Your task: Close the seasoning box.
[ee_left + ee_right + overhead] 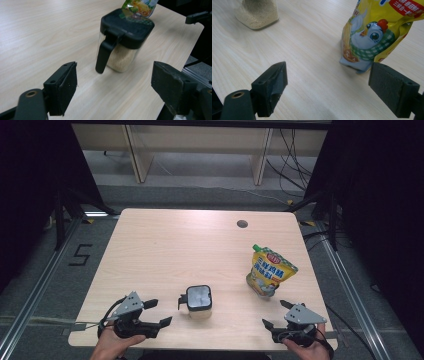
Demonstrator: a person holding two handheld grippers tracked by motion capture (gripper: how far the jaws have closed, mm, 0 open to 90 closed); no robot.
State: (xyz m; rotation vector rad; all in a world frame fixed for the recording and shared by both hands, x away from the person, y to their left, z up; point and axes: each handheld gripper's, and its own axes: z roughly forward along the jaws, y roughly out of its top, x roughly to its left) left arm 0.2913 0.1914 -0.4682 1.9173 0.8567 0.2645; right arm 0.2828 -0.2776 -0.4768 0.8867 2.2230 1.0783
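Left tool (159,313) gapes wide and empty just left of the jar (199,301) at the near middle of the surface (165,245), right tool (276,315) spread too; best approach squarely at that black handle (105,53).

A large black "5" (80,255) is marked on the floor at about 9 o'clock from the table (165,245). The yellow pouch (270,270), at 3 o'clock on the table, carries red and blue Chinese characters, too small to read.
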